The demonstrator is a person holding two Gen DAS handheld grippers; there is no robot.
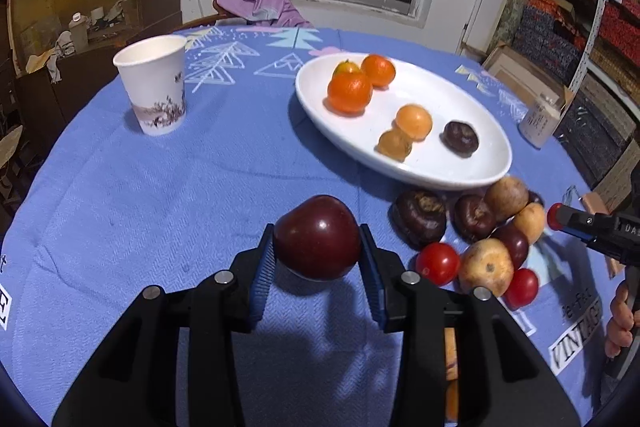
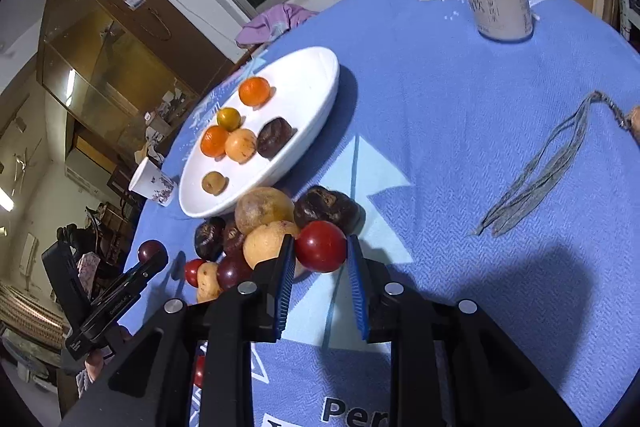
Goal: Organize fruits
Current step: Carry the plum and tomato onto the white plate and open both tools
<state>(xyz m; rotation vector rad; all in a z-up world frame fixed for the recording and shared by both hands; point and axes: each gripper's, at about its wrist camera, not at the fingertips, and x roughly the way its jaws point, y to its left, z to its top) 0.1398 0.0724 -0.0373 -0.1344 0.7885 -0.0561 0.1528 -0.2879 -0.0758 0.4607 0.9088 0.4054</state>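
- Between the blue pads of left gripper (image 1: 318, 247): dark plum (image 1: 317, 237), clamped and lifted off blue tablecloth (image 1: 160, 195).
- Between the pads of right gripper (image 2: 320, 253): red cherry tomato (image 2: 320, 246), pinched at the edge of loose fruit pile (image 2: 256, 227).
- At one o'clock from the plum: white oval plate (image 1: 460, 171), already holding oranges and smaller fruit.
- Risks: smooth round skins slipping from the pads; tomato bruising under a hard squeeze; neighbouring fruit rolling off when disturbed; paper cup (image 1: 154, 87) at eleven o'clock tipping if clipped.

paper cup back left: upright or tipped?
Upright. In the left wrist view the paper cup stands on its base on the blue tablecloth, open rim facing up. Contents: cannot tell.
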